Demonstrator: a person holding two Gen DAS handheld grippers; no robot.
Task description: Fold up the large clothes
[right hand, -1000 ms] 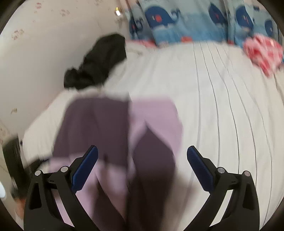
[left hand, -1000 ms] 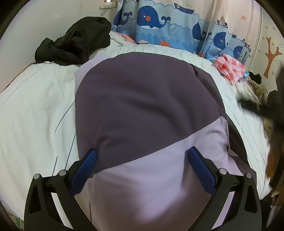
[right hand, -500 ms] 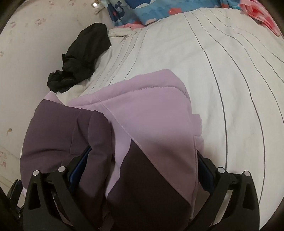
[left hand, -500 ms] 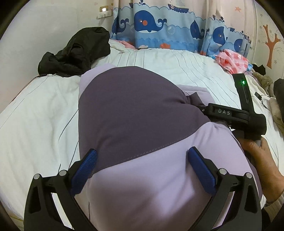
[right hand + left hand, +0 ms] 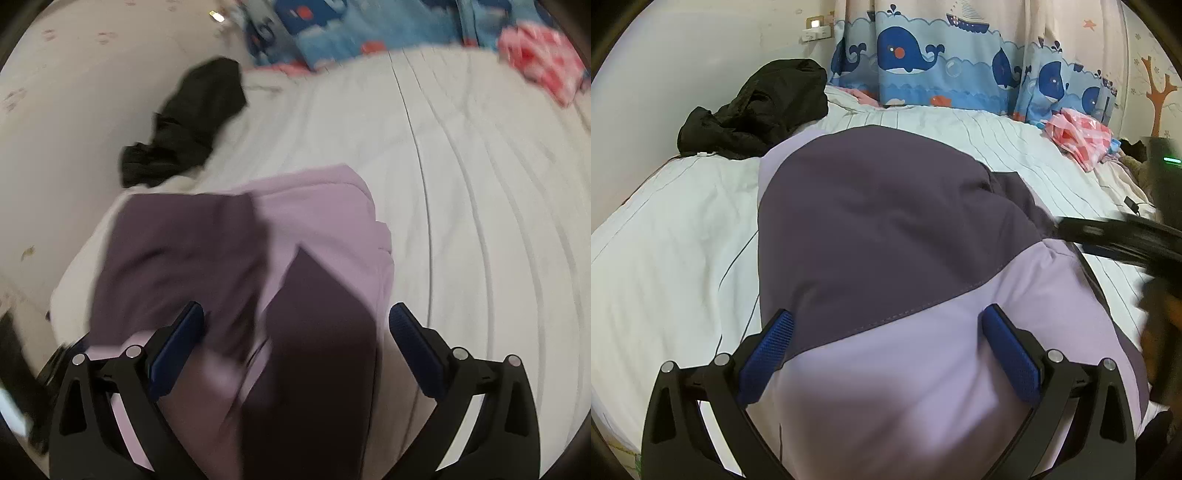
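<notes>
Both the left gripper and right gripper hang released over the jacket below them, so its bulky folded layers may spring apart

A jacket lies on the bed, in front of the left gripper. A heap of clothes sits at eleven o'clock, a curtain at twelve, a crumpled cloth at two.
</notes>
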